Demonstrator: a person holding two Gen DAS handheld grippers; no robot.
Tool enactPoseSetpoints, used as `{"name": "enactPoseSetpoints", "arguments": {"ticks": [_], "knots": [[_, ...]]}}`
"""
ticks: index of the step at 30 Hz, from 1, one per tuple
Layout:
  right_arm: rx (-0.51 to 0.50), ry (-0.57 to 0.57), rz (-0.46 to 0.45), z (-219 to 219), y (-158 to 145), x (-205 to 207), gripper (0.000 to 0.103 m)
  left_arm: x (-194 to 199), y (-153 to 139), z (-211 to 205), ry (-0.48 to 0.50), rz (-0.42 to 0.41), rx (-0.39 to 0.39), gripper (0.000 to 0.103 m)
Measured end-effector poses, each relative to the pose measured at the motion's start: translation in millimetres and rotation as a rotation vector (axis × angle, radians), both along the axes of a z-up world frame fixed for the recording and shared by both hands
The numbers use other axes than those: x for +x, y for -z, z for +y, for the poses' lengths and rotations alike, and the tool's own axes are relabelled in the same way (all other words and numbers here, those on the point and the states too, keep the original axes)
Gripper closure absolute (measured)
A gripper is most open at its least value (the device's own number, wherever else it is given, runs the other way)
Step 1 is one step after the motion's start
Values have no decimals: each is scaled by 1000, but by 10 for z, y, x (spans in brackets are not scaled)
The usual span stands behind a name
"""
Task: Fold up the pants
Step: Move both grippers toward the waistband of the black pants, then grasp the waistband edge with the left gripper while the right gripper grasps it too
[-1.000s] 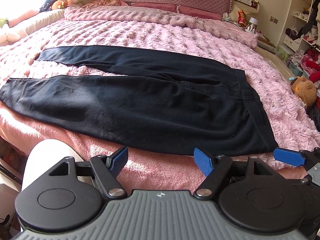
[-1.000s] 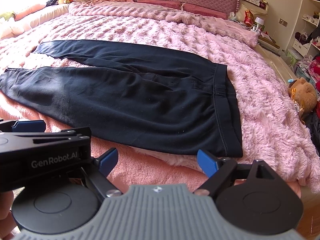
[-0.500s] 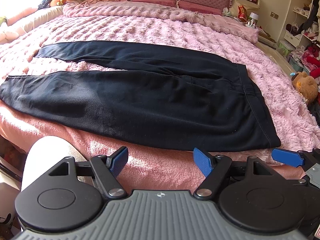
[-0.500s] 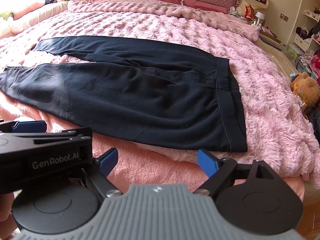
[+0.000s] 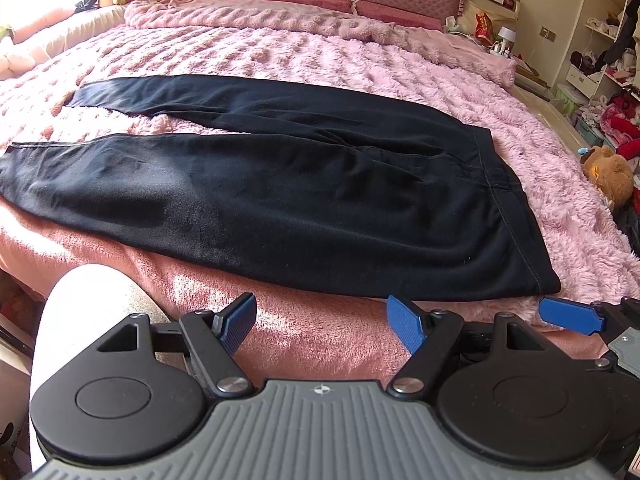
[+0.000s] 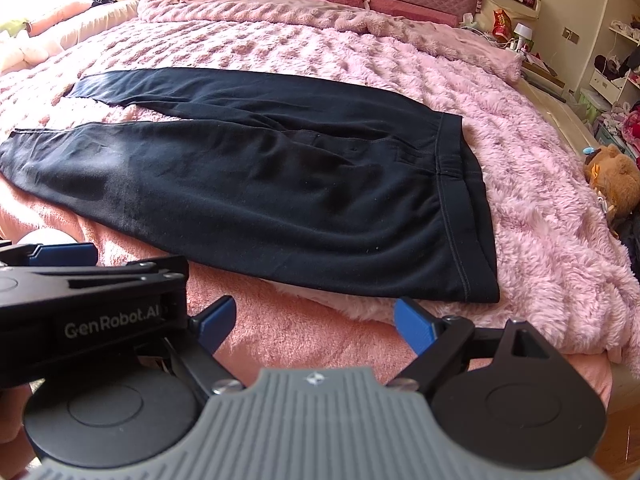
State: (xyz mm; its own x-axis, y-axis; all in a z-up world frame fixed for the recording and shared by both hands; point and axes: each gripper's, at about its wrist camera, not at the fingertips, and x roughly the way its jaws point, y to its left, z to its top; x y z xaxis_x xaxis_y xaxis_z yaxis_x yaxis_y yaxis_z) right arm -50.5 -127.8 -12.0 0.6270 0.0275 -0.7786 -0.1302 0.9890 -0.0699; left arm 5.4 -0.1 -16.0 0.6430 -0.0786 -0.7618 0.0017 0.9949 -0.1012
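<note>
Both grippers hover side by side at the near edge of the bed, and neither has hold of anything: the left gripper (image 5: 320,322) has its blue pads spread wide over bare pink cover, and the right gripper (image 6: 314,320) is just as wide open. Ahead of them the black pants (image 5: 300,196) lie flat on the fluffy pink blanket (image 5: 320,56), waistband (image 5: 508,200) to the right, both legs running out to the left with a gap of blanket between them. The near hem of the hip sits just beyond the left gripper's pads, apart from them. From the right wrist view the waistband's near corner (image 6: 480,288) lies just ahead of the right-hand pad, not touching. A brown plush toy (image 5: 610,176) sits off the bed's right side, well clear. Nothing lies between the grippers and the pants.
</note>
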Motion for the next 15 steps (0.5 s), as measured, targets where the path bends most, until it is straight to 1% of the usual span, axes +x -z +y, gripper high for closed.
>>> {"name": "enactPoseSetpoints", "arguments": {"ticks": [5, 7, 8, 10, 12, 13, 14, 15], "knots": [[1, -17, -12, 3, 6, -25, 21, -17, 14, -6, 14, -16, -1, 16], [7, -17, -15, -10, 8, -24, 21, -13, 21, 2, 21, -19, -17, 16], [15, -16, -15, -21, 11, -18, 21, -12, 28, 26, 30, -24, -37, 16], [58, -18, -16, -67, 20, -8, 21, -13, 51, 102, 69, -48, -113, 16], [141, -3, 7, -163, 44, 29, 21, 3, 89, 207, 100, -73, -215, 16], [183, 10, 18, -231, 61, 54, 22, 13, 108, 249, 103, -79, -253, 16], [228, 29, 34, -306, 79, 83, 23, 36, 136, 298, 101, -82, -297, 16], [277, 51, 43, -391, 100, 114, 30, 62, 169, 355, 94, -83, -346, 16]]}}
